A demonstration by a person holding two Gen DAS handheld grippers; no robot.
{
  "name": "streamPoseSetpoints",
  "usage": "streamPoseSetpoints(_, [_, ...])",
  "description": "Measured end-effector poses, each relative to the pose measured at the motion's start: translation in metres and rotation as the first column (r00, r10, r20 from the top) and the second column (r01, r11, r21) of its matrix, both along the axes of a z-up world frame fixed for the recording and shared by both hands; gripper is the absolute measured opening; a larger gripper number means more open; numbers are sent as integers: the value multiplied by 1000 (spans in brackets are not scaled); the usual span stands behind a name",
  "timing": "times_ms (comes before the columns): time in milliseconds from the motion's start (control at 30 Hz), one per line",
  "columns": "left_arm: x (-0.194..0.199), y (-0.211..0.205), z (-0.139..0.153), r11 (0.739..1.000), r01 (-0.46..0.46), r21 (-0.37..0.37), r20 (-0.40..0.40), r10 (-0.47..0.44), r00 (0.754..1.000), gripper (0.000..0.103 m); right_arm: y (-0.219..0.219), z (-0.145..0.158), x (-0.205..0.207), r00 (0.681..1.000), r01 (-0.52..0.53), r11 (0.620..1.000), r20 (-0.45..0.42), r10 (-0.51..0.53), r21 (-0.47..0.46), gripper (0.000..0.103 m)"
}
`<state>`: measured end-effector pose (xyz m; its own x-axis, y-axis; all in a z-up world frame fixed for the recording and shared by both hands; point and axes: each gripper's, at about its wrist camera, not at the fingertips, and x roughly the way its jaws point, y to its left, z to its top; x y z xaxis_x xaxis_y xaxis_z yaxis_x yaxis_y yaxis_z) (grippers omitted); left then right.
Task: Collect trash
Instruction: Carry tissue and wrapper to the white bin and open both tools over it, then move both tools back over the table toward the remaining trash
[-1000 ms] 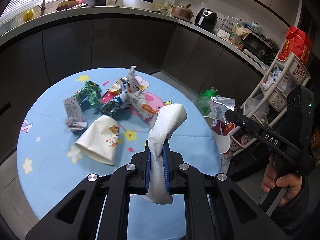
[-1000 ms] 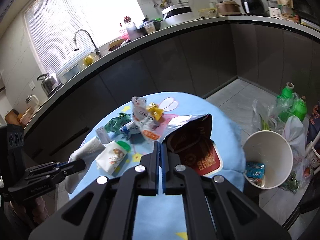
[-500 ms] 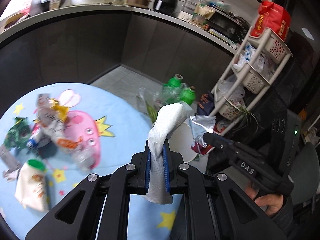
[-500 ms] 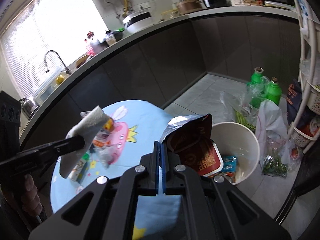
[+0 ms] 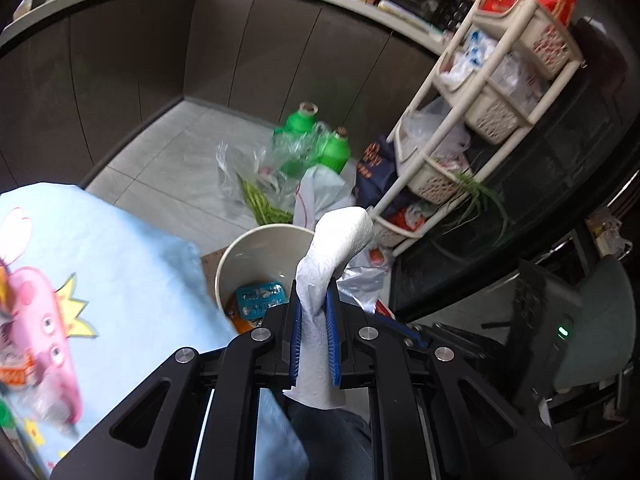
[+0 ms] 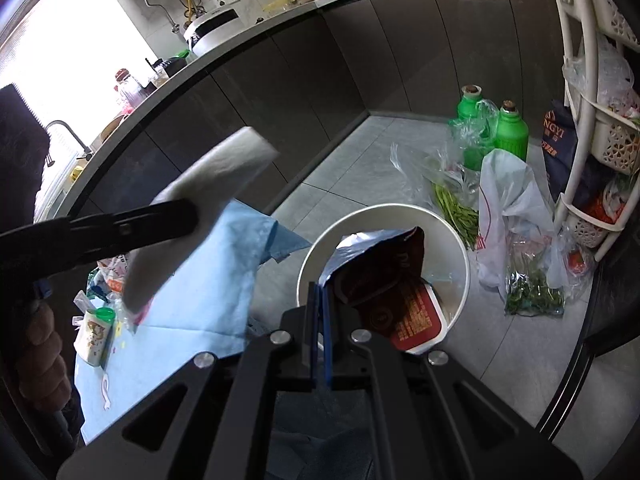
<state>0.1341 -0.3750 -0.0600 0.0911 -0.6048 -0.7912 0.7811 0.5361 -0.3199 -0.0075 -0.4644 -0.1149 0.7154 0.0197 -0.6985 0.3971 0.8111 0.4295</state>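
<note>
Left hand-held gripper (image 5: 314,312) is pinching a white paper towel (image 5: 336,240) between its blue pads, the sheet rising stiffly above the jaws and hanging below them; it is carried just beside the rim of the white bin (image 5: 240,248), evidently for dropping in. Right hand-held gripper (image 6: 320,312) is clamped on the edge of a dark red foil snack bag (image 6: 384,280), held directly over the bin mouth so that release should land it inside. Bag is crumpled, open at the top, silver-lined. Bin already holds a blue packet (image 5: 260,298). More litter, apparently a small printed cup (image 6: 94,334) among it, lies on the blue-clothed worktop (image 6: 216,280); blur hinders identification.
</note>
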Motion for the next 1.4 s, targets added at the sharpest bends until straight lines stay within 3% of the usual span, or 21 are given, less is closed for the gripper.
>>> streamPoseSetpoints(367, [13,-55,-63,989,22,143,2,-22,1000,14,-18,-44,16,999,10,998,-46,-8,65,4])
streamPoseSetpoints(400, [15,-57,-67,989,15,148,-3,-15,1000,19,-20,-47,17,999,11,998,-50,-7,69,4])
streamPoseSetpoints(533, [20,-54,-68,991,-21,133,18,19,1000,59,-22,-54,19,998,14,997,-56,-10,80,4])
streamPoseSetpoints(800, [23,-44,-56,990,-91,108,85,82,993,82,-19,-62,25,998,-5,996,-67,11,92,4])
streamPoseSetpoints(1100, [27,-27,-44,987,-119,106,116,106,988,87,-9,-79,50,994,-60,993,-88,70,103,8])
streamPoseSetpoints(1133, [27,-27,-43,987,-124,105,119,111,987,88,-8,-80,52,993,-62,993,-94,72,98,23])
streamPoseSetpoints(1167, [28,-25,-42,986,-128,103,121,115,986,88,-7,-81,52,994,-53,994,-95,62,91,54])
streamPoseSetpoints(1400, [29,-11,-30,982,-171,77,134,159,978,94,-4,-63,37,998,-38,999,-41,39,25,90])
